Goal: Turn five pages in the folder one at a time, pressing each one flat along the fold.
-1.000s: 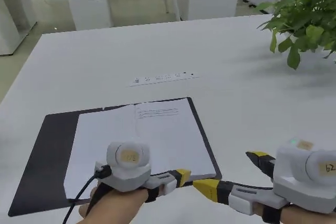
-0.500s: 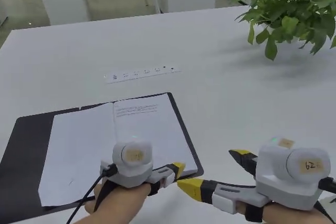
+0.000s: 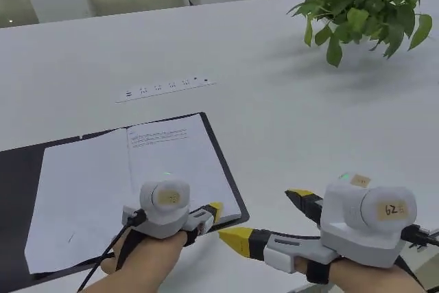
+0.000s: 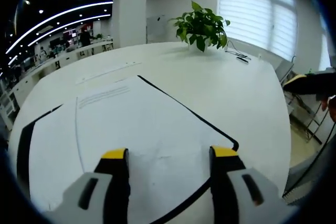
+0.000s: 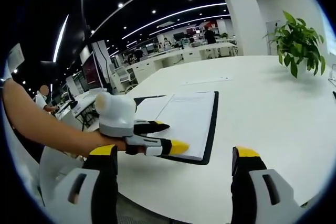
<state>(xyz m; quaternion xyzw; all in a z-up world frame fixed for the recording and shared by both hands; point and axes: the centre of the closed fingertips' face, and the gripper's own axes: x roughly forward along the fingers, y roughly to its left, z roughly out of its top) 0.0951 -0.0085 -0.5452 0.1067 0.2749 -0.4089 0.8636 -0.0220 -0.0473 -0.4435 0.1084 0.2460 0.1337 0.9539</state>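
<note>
The black folder (image 3: 17, 197) lay open on the white surface (image 3: 309, 121), at the near left, with a blank left page (image 3: 82, 190) and a right page (image 3: 178, 162) bearing a few printed lines at its far end, both flat on either side of the fold (image 3: 130, 169). The left gripper (image 4: 169, 153) hovered over the near right corner of the right page, its jaws apart and holding nothing. The right gripper (image 3: 266, 214) hung just right of the folder's near corner, over bare surface, also spread wide and empty. No page was lifted or pinched, so a turn seemed about to begin. How many of the five were done could not be told. A potted plant (image 3: 357, 5) stood at the far right.
</note>
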